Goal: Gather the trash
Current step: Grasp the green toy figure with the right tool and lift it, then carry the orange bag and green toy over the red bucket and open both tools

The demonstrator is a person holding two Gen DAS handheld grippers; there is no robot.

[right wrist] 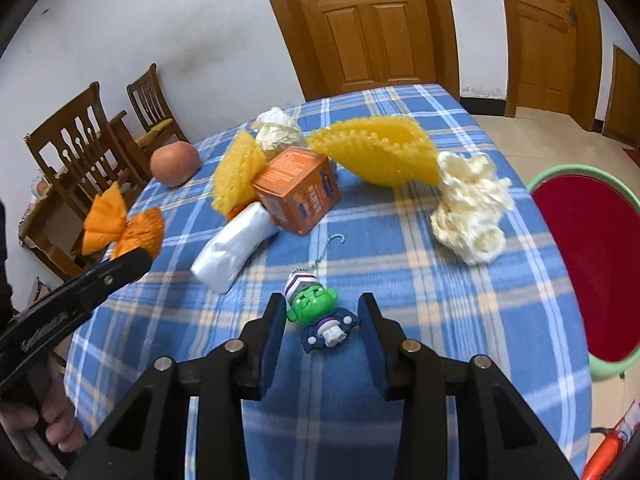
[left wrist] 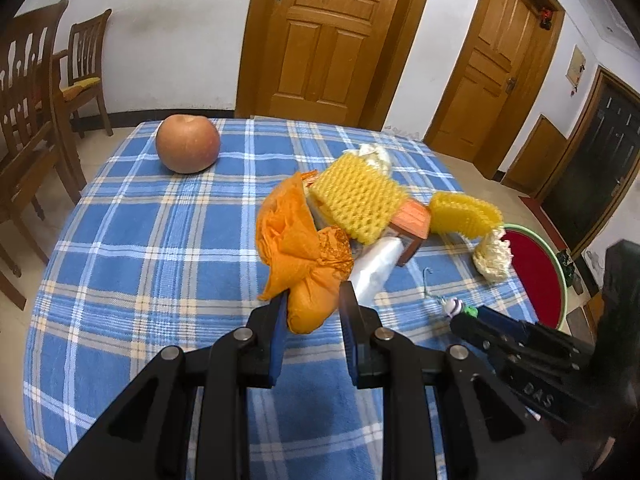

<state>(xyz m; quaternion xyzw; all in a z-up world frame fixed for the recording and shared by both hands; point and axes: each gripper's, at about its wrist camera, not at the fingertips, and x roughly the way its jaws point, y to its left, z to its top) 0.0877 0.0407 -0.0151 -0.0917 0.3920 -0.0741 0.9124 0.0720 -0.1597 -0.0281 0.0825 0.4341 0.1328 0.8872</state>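
My left gripper (left wrist: 312, 296) is shut on a crumpled orange plastic bag (left wrist: 296, 240), which is held up over the blue checked tablecloth (left wrist: 160, 240). The right wrist view shows that bag (right wrist: 120, 228) at the left gripper's (right wrist: 144, 256) tip. My right gripper (right wrist: 321, 304) has its pads against a small green-faced toy keychain (right wrist: 320, 320), whose chain trails forward. On the table lie two yellow foam nets (right wrist: 236, 176) (right wrist: 384, 152), an orange box (right wrist: 298, 196), a rolled white plastic bag (right wrist: 232, 248), a cream foam net (right wrist: 468, 216) and crumpled paper (right wrist: 276, 128).
An apple (left wrist: 188, 144) sits at the table's far left. A red stool with a green rim (right wrist: 592, 260) stands off the right edge. Wooden chairs (left wrist: 32, 120) stand to the left, and wooden doors (left wrist: 328, 36) are behind. A person's hand (right wrist: 56, 424) holds the left gripper.
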